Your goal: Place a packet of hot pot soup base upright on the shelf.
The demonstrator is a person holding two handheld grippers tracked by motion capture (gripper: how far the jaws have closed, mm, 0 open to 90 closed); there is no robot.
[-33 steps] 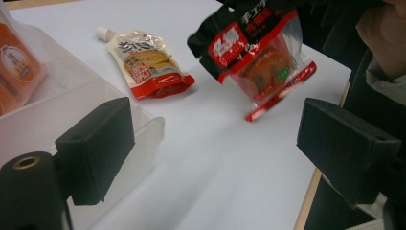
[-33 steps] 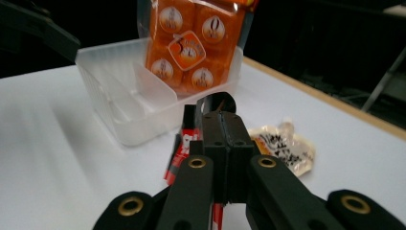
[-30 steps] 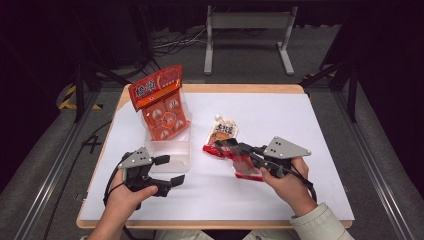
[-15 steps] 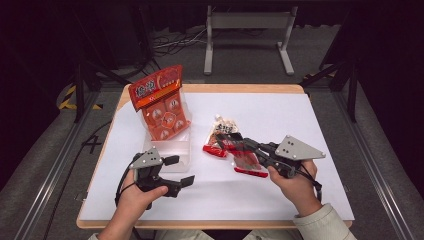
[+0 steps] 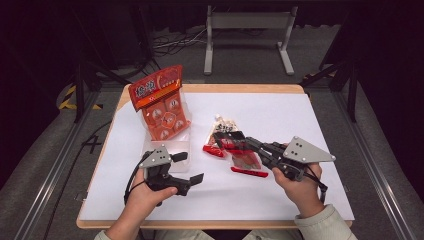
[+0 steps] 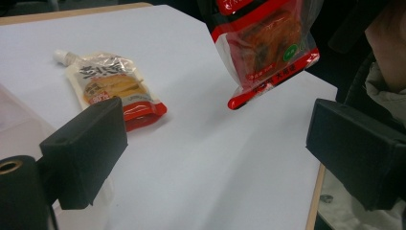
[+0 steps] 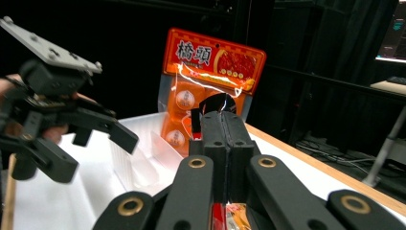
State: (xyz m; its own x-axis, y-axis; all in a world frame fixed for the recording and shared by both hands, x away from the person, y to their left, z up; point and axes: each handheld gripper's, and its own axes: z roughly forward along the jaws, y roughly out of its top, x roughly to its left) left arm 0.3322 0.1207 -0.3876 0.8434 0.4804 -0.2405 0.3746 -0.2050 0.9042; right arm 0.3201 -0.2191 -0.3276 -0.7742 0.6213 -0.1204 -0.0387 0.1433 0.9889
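High view: fixed overhead, looking forward-down at the white table (image 5: pixel 280 115). Gripper views: close, low, facing each other across it; both share the table.

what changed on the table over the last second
The left gripper slid a little toward the table's middle, away from the clear plastic bin, its jaws just opening wider with nothing between them. The right gripper stayed shut on the red-edged clear snack pouch. The tall orange snack bag and spouted pouch kept their places.
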